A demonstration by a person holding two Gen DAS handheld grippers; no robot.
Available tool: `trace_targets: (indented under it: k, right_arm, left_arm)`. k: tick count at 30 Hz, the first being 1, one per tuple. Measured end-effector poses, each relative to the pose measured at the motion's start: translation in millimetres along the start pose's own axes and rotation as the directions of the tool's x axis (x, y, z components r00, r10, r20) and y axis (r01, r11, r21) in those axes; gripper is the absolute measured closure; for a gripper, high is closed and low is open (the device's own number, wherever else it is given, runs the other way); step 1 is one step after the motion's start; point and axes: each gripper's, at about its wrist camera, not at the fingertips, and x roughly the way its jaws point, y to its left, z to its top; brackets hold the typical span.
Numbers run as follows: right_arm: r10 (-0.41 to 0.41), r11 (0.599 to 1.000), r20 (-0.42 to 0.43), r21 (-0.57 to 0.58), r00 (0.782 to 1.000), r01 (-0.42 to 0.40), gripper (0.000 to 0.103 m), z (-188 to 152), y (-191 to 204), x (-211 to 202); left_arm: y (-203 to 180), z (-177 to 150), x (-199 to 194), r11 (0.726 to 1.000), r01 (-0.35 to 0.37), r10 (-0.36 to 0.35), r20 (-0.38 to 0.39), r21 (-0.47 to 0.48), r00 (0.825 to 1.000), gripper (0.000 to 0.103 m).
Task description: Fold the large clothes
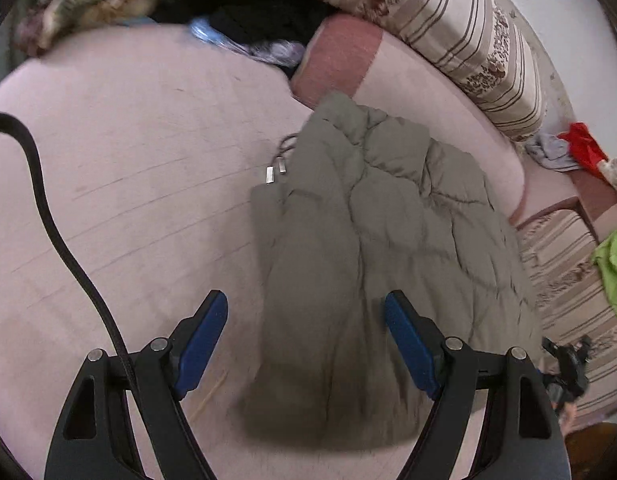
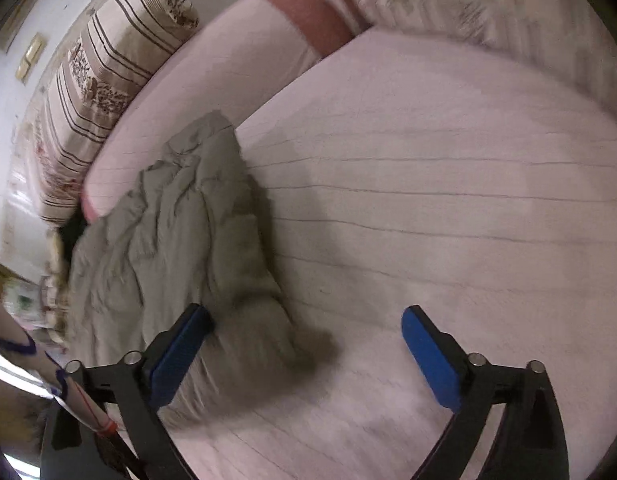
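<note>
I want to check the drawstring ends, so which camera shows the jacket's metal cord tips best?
The left wrist view: the two metal cord tips lie in plain sight beside the olive puffer jacket. The right wrist view shows only the jacket, no tips.

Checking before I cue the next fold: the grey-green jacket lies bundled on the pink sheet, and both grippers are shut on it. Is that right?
Not quite. The jacket does lie bundled on the pink sheet, but neither gripper holds it. The left wrist view shows the left gripper open above the jacket; the right wrist view shows the right gripper open too, beside it.
</note>
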Motion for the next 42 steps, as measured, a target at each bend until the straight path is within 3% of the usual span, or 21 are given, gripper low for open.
trace_targets:
  k: [4, 8, 11, 13, 16, 18, 21, 23, 26, 27, 29, 30, 31, 33, 35, 38, 40, 42]
  right_arm:
    - [0.111, 0.993, -0.081, 0.047, 0.990, -0.108, 0.000, 24.8, -4.6, 35.9]
    - [0.185, 0.982, -0.154, 0.011, 0.970, -0.186, 0.000, 42.5, 7.5, 74.7]
    - [0.241, 0.967, -0.187, -0.037, 0.953, -0.252, 0.000, 46.4, 27.9, 96.3]
    - [0.273, 0.954, -0.215, -0.062, 0.938, -0.292, 0.011, 41.8, 48.0, 107.6]
    - [0.228, 0.962, -0.192, -0.110, 0.955, -0.252, 0.028, 37.0, 72.6, 101.4]
    - [0.250, 0.955, -0.168, -0.118, 0.953, -0.271, 0.047, 39.0, 83.6, 84.8]
    - [0.317, 0.930, -0.119, -0.156, 0.941, -0.333, 0.055, 39.2, 101.4, 53.1]
    - [0.333, 0.915, -0.102, -0.206, 0.938, -0.347, 0.055, 34.7, 111.9, 36.7]
    - [0.296, 0.913, -0.078, -0.270, 0.952, -0.306, 0.056, 28.2, 121.5, 33.5]
    - [0.273, 0.920, -0.077, -0.270, 0.959, -0.284, 0.056, 28.1, 119.2, 38.4]
    - [0.209, 0.946, -0.087, -0.234, 0.974, -0.224, 0.056, 28.1, 106.0, 57.1]
    - [0.188, 0.957, -0.100, -0.206, 0.977, -0.205, 0.054, 28.1, 97.6, 66.8]
    - [0.178, 0.963, -0.109, -0.183, 0.978, -0.196, 0.050, 29.3, 93.0, 72.9]
    - [0.136, 0.982, -0.111, -0.116, 0.984, -0.149, 0.026, 29.4, 80.3, 83.4]
    - [0.097, 0.993, -0.088, -0.063, 0.991, -0.103, 0.018, 33.2, 71.6, 77.8]
    - [0.034, 0.999, 0.038, -0.018, 0.999, -0.033, 0.017, 40.7, 66.5, 43.7]
    - [-0.065, 0.998, 0.181, 0.010, 0.981, 0.064, 0.016, 43.3, 67.0, 10.7]
    - [-0.124, 0.991, 0.273, -0.010, 0.954, 0.132, 0.015, 38.9, 80.8, -11.1]
  left_arm:
    - [2.8, 15.1, 36.7, 0.992, 0.126, -0.125, -0.086, 0.002, 0.988, 0.017]
    - [7.7, 20.5, 71.3, 0.966, 0.249, -0.257, -0.196, -0.069, 0.946, 0.007]
    - [-5.2, 21.3, 71.6, 0.967, 0.251, -0.253, -0.196, -0.036, 0.948, 0.008]
    - [-19.9, 22.5, 64.7, 0.970, 0.241, -0.234, -0.179, 0.017, 0.956, 0.018]
    - [-43.7, 28.8, 41.7, 0.975, 0.206, -0.195, -0.125, 0.080, 0.973, 0.040]
    - [-54.7, 35.3, 17.0, 0.972, 0.216, -0.211, -0.061, 0.090, 0.975, 0.050]
    - [-66.8, 40.8, -8.8, 0.968, 0.228, -0.230, 0.005, 0.108, 0.973, 0.057]
    - [-74.1, 41.5, -18.6, 0.973, 0.190, -0.197, 0.046, 0.130, 0.979, 0.058]
    - [-68.1, 38.0, -5.7, 0.988, 0.090, -0.097, 0.054, 0.122, 0.994, 0.058]
    - [-62.0, 36.9, 8.4, 0.994, 0.028, -0.032, 0.033, 0.108, 0.999, 0.057]
    - [-47.9, 31.4, 35.1, 0.992, -0.077, 0.078, -0.007, 0.098, 0.997, 0.048]
    - [-39.6, 27.1, 47.2, 0.992, -0.098, 0.099, -0.014, 0.082, 0.995, 0.044]
    - [-35.1, 27.3, 47.8, 0.993, -0.097, 0.098, -0.015, 0.067, 0.995, 0.040]
    - [-35.0, 31.6, 43.0, 0.995, -0.085, 0.085, -0.017, 0.043, 0.996, 0.041]
    - [-38.3, 35.7, 23.8, 0.995, -0.090, 0.089, 0.023, 0.051, 0.996, 0.041]
    - [-40.5, 41.2, -7.2, 0.995, -0.099, 0.095, 0.115, 0.032, 0.989, 0.041]
    - [-42.3, 42.5, -25.7, 0.995, -0.102, 0.099, 0.165, 0.009, 0.981, 0.041]
    - [-49.8, 44.4, -35.2, 0.993, -0.114, 0.111, 0.194, 0.005, 0.975, 0.040]
